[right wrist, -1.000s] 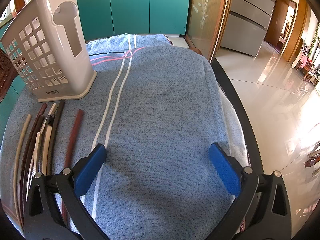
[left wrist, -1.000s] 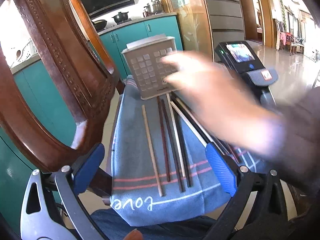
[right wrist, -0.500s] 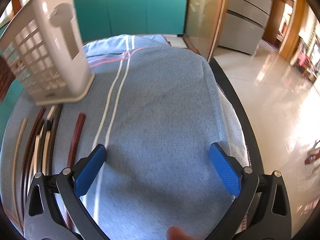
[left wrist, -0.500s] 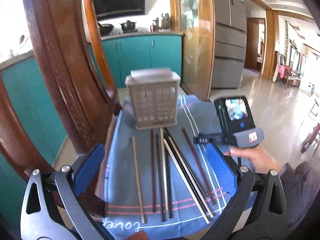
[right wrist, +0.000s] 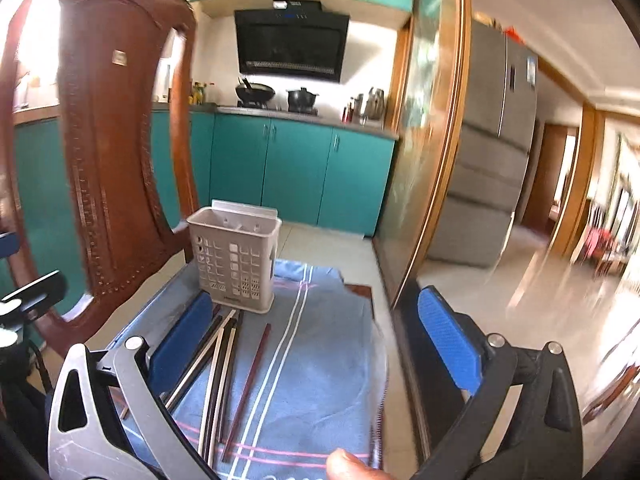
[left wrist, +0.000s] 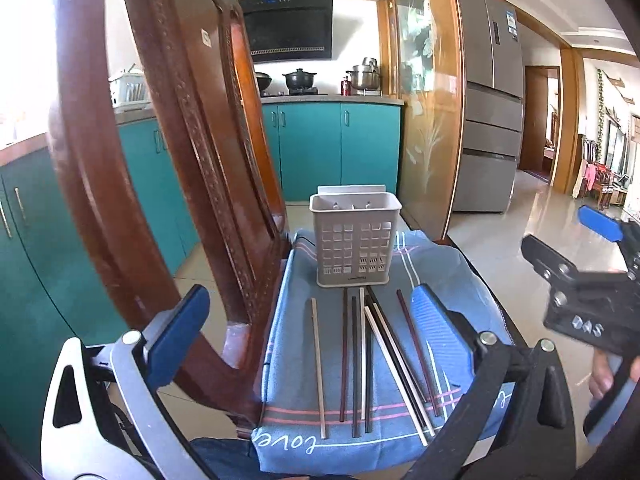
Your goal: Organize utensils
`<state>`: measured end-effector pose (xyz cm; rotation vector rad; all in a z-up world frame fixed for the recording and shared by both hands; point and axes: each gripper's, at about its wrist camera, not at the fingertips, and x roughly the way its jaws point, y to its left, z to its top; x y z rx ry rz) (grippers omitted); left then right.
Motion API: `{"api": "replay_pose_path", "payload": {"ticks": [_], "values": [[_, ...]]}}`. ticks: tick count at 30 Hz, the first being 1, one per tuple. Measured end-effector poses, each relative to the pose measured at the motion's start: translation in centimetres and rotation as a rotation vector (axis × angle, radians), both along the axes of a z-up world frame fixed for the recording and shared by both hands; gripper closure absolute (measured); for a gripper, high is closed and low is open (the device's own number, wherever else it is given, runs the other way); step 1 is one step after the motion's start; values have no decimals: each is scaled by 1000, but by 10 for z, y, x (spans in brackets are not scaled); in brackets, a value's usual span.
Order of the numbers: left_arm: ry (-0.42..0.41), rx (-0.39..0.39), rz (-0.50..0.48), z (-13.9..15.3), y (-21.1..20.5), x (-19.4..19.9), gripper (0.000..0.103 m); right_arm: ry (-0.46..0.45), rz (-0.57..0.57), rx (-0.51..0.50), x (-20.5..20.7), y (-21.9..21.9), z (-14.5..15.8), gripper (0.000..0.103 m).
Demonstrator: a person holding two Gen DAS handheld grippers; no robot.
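Small dark desk (right wrist: 412, 344), almost wholly draped in a blue towel (left wrist: 448, 276) with pink and white stripes and the word "love" along the near hem. Directly on the towel: a beige perforated utensil holder (left wrist: 354, 238), upright at the far end, and a row of loose chopsticks (left wrist: 362, 354) just in front of it, pale, dark brown and black, mostly parallel, two or three crossing. One reddish chopstick (right wrist: 250, 384) lying slightly apart on the right.
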<state>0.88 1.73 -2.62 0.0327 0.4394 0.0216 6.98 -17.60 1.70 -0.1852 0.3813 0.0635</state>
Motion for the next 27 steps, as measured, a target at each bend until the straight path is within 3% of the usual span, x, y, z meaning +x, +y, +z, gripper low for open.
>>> {"api": "replay_pose_path", "payload": {"ticks": [12,27], "values": [[-49,-14,-12,17,7,-24,3,-42,33,44,-35,4,21,2],[-56,-23,7,22,16,-27,3,-73,40,43,-40,11,27,2]]}}
